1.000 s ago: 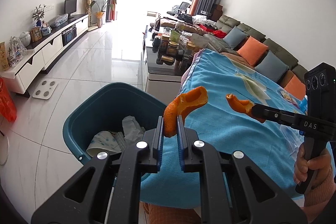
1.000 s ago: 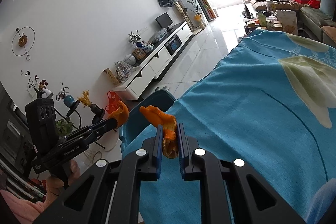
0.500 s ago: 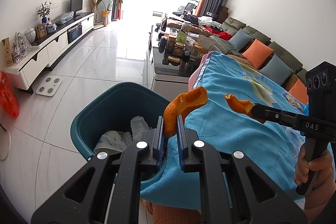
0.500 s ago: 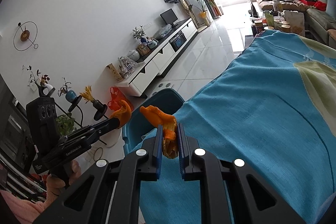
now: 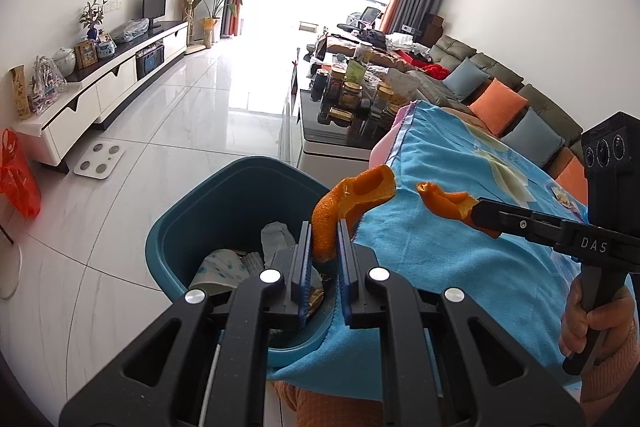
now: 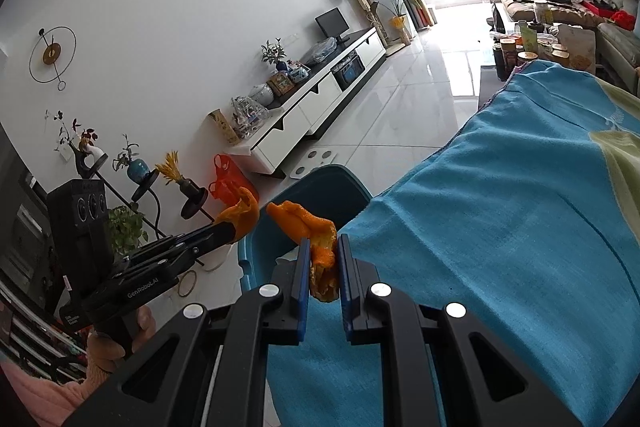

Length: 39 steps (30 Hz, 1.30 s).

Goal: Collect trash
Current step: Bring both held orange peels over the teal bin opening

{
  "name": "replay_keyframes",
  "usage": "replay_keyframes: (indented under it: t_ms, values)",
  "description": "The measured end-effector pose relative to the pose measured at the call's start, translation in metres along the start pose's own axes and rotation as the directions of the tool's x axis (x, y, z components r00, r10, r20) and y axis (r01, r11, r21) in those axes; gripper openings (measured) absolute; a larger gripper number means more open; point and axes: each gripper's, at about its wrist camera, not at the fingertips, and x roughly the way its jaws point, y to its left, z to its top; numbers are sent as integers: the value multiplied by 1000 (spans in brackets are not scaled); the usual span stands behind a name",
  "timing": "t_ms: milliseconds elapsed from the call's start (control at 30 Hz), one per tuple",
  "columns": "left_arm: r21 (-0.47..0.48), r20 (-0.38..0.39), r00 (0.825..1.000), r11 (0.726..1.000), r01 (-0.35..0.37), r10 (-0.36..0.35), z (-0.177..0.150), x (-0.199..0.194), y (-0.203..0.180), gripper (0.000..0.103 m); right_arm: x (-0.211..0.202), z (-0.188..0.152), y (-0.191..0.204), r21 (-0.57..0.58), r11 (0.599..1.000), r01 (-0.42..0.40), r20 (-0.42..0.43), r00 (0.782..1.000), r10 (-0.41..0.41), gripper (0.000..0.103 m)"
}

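My left gripper [image 5: 324, 227] is shut on a curled orange peel [image 5: 356, 189], held over the near rim of a teal bin [image 5: 224, 203] that has crumpled paper [image 5: 224, 265] inside. My right gripper [image 6: 324, 255] is shut on a second orange peel [image 6: 304, 221], held above the edge of the blue cloth [image 6: 500, 227] beside the teal bin [image 6: 320, 187]. In the left wrist view the right gripper [image 5: 478, 215] comes in from the right with its peel [image 5: 444, 201] over the cloth. In the right wrist view the left gripper [image 6: 226, 229] and its peel [image 6: 242, 213] show at the left.
The bin stands on a white tiled floor against the cloth-covered table [image 5: 460, 251]. Beyond it is a low table crowded with jars [image 5: 344, 95], with a sofa [image 5: 496, 103] to the right. A white TV cabinet [image 5: 100, 87], a scale [image 5: 100, 163] and a red bag [image 5: 16, 179] are on the left.
The right gripper has shifted left with its peel, towards the table edge and the bin. The bin now sits more under the left gripper. Both peels stay gripped.
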Motion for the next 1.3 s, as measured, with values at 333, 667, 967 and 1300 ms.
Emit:
replay_keyframes:
  t_ms: [333,667,967,1300]
  values:
    - [-12,-1,1000,1000,-10,10,0,2,4,12,10,5,8,-18,1000,-2,-14,1000,2,12]
    - [-29,-2,1000,999,-22,22,-1,5,10,12,20,10,14,-34,999,-3,-29,1000,2,12]
    - [-40,-6,999,999,-32,32,-1,9,13,12,29,13,18,-42,999,-4,-42,999,2,12]
    - [-56,-13,999,997,-43,43,-1,15,16,12,40,16,24,-50,999,-7,-61,998,4,12]
